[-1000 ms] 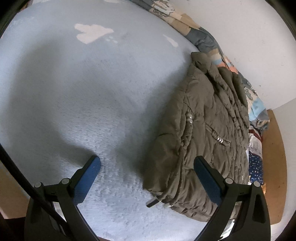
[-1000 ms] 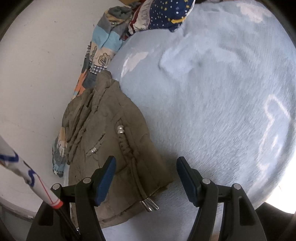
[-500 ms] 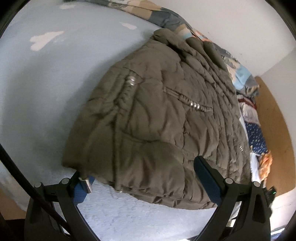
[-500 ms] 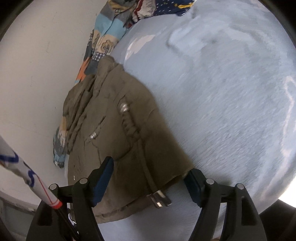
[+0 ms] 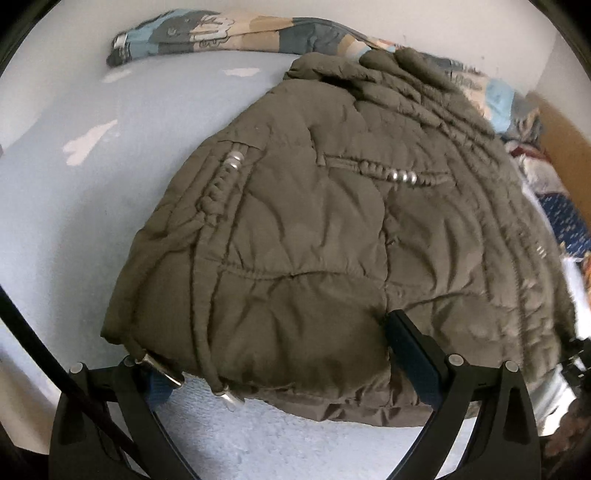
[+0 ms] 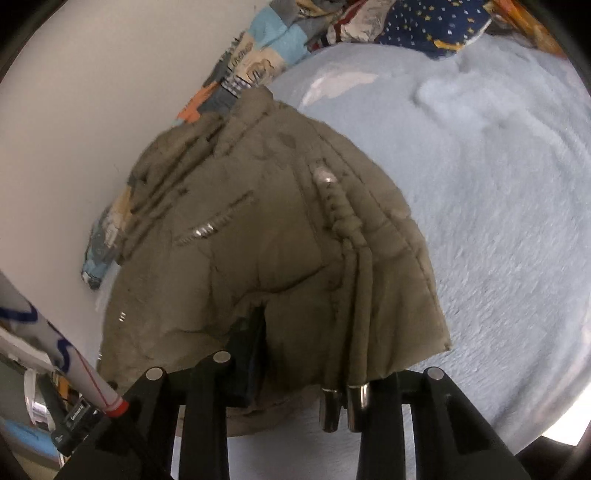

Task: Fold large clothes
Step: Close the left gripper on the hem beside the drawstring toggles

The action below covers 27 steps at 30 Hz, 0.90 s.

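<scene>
An olive quilted jacket [image 5: 314, 221] lies folded on the pale blue fleece bed cover [image 5: 92, 184], close to the wall. My left gripper [image 5: 284, 369] is open wide at the jacket's near edge. Its left finger [image 5: 159, 387] is under the corner with the metal cord ends, and its right finger [image 5: 410, 354] digs into the padding. In the right wrist view the jacket [image 6: 258, 240] fills the centre. My right gripper [image 6: 317, 369] is closing on the near hem. Its left pad [image 6: 251, 354] presses into bunched fabric, and the other finger is hidden behind the hem and cord toggles [image 6: 343, 402].
A patchwork quilt [image 5: 207, 33] is bunched along the white wall [image 6: 92, 110] behind the jacket. A dark blue star-print cloth [image 6: 443, 29] lies beyond it. A wooden board [image 5: 565, 147] stands at the right. The blue cover [image 6: 498, 184] stretches away beside the jacket.
Both grippers moved in to the jacket's near edge, which now fills each view. The right jaws narrowed onto the hem. The left jaws kept their width, and the hem now lies over them.
</scene>
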Available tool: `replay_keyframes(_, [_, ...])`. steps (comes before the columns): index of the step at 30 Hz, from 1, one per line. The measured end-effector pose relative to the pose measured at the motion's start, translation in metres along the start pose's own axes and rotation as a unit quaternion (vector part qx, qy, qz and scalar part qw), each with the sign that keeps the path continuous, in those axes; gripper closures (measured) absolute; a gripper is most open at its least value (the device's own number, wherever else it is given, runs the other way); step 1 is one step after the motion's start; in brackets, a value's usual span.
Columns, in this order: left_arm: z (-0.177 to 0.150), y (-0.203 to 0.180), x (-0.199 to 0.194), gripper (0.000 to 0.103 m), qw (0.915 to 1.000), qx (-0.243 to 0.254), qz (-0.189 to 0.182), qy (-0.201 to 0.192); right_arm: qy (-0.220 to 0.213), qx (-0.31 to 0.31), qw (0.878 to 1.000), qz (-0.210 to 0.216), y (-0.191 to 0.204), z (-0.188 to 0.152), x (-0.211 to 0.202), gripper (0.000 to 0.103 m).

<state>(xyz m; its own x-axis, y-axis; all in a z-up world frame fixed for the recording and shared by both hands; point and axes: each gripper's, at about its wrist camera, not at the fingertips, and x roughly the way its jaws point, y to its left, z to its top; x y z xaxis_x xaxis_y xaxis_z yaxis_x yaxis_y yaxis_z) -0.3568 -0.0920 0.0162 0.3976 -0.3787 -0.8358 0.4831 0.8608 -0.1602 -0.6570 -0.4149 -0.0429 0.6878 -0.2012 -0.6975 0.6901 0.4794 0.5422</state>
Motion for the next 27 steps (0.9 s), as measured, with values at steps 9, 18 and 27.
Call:
replay_keyframes(9, [-0.009, -0.005, 0.004, 0.0, 0.9989, 0.011, 0.03, -0.035, -0.008, 0.019, 1.0, 0.02, -0.014, -0.006, -0.005, 0.065])
replay_keyframes(18, [-0.008, -0.007, 0.007, 0.0, 0.999, 0.011, 0.031, -0.03, -0.012, 0.053, 0.998, 0.044, -0.021, -0.008, -0.007, 0.061])
replay_keyframes(27, [-0.003, -0.009, 0.002, 0.01, 0.9989, 0.026, 0.029, -0.027, 0.006, 0.073, 0.995, 0.06, -0.026, -0.003, -0.006, 0.063])
